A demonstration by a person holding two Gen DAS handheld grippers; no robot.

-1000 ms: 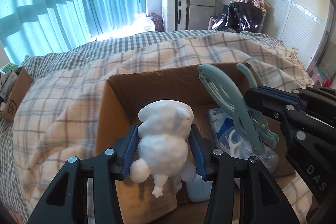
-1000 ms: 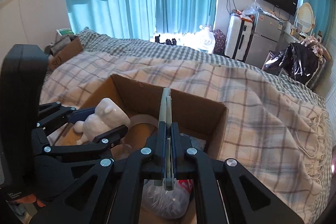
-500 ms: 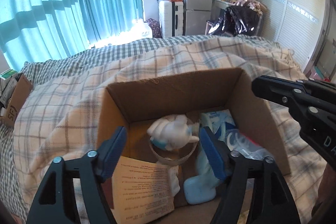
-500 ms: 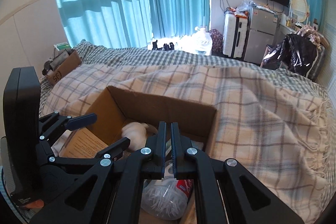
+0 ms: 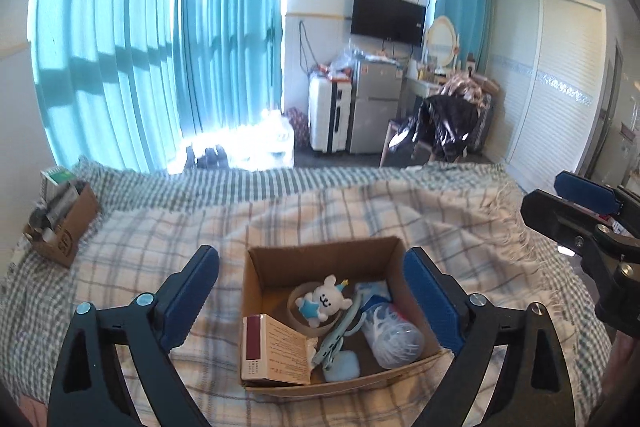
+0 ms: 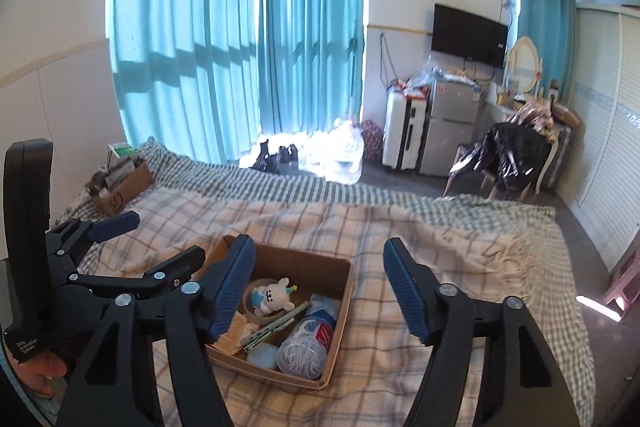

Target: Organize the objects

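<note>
An open cardboard box (image 5: pixel 320 255) (image 6: pixel 344 291) sits on the plaid blanket. Inside lie a white bear figure (image 5: pixel 326 301) (image 6: pixel 272 293) on a tape ring (image 5: pixel 298 323), a pale green clip (image 5: pixel 336 339) (image 6: pixel 276 323), a red and white carton (image 5: pixel 276 351), a jar of floss picks (image 5: pixel 394 339) (image 6: pixel 302 347) and a light blue pad (image 5: pixel 342 367). My left gripper (image 5: pixel 312 299) is open and empty, held above and in front of the box. My right gripper (image 6: pixel 320 287) is open and empty, raised over the box's right side.
The bed's plaid blanket (image 5: pixel 160 235) spreads around the box. A second cardboard box (image 5: pixel 64 223) with items sits at the bed's far left corner. A suitcase (image 5: pixel 330 115), fridge and chair stand beyond the bed, in front of blue curtains.
The left gripper let go of the white bear and the right gripper let go of the green clip; both now lie in the box. Both grippers opened wide and pulled up and back.
</note>
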